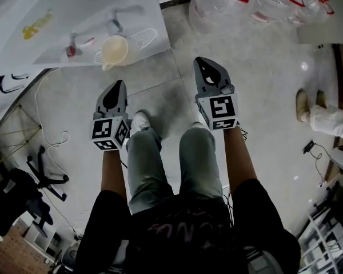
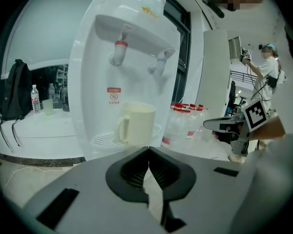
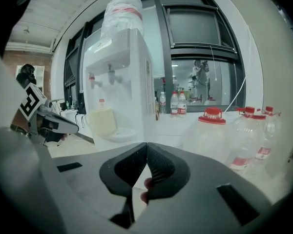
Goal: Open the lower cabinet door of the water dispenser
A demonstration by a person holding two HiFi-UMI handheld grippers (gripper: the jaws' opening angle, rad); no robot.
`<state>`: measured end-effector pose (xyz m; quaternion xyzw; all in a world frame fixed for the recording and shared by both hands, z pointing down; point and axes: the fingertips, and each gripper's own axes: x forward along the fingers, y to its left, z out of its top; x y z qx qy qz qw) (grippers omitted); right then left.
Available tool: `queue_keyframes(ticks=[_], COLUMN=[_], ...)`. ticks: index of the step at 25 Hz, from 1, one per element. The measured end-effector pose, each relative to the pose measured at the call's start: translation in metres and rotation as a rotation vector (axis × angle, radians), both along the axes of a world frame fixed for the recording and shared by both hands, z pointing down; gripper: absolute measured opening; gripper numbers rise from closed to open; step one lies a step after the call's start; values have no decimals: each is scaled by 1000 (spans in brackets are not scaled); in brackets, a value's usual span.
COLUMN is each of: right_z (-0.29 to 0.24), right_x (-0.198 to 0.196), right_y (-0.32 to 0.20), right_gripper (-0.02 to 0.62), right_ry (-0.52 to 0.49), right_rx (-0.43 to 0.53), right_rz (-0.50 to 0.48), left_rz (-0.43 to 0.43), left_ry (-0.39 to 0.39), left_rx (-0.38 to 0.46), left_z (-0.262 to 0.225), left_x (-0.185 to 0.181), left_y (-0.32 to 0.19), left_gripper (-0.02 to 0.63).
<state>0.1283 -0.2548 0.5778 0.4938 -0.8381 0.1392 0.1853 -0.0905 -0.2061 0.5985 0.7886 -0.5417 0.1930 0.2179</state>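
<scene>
**A:** Where's the water dispenser (image 1: 86, 21)?

**B:** Upper left of the head view, white, seen from above. In the left gripper view it fills the upper centre. A cream cup (image 2: 135, 123) stands on its drip tray (image 2: 103, 139) under two taps (image 2: 119, 52).

**A:** And the lower cabinet door?

**B:** Can't make it out. The tool's own grey body covers the bottom of that frame.

**A:** The tools?

**B:** The left tool (image 1: 119, 85) and right tool (image 1: 199, 61) are at mid-frame in the head view, above the person's knees. Both point up-frame and touch nothing. Each is clenched, its jaws meeting at the tips with nothing gripped.

**A:** Anything nearby?

**B:** Clear jugs (image 3: 219, 130) with red caps stand on the floor (image 1: 263, 84), right of the dispenser in the right gripper view.
</scene>
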Motion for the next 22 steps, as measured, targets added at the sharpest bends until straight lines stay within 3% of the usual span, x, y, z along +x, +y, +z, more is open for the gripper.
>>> queue_keyframes(ticks=[10, 22], right_z=[87, 160], right_x=[-7, -31], right_y=[-15, -39], right_gripper=[14, 14], right_ry=[-14, -27], right_rx=[35, 65], right_rz=[-41, -76], left_rz=[-20, -15], left_ry=[-6, -30], left_rx=[49, 96], left_z=[84, 152], left_x=[-9, -27], left_y=[-13, -30], left_gripper=[11, 11])
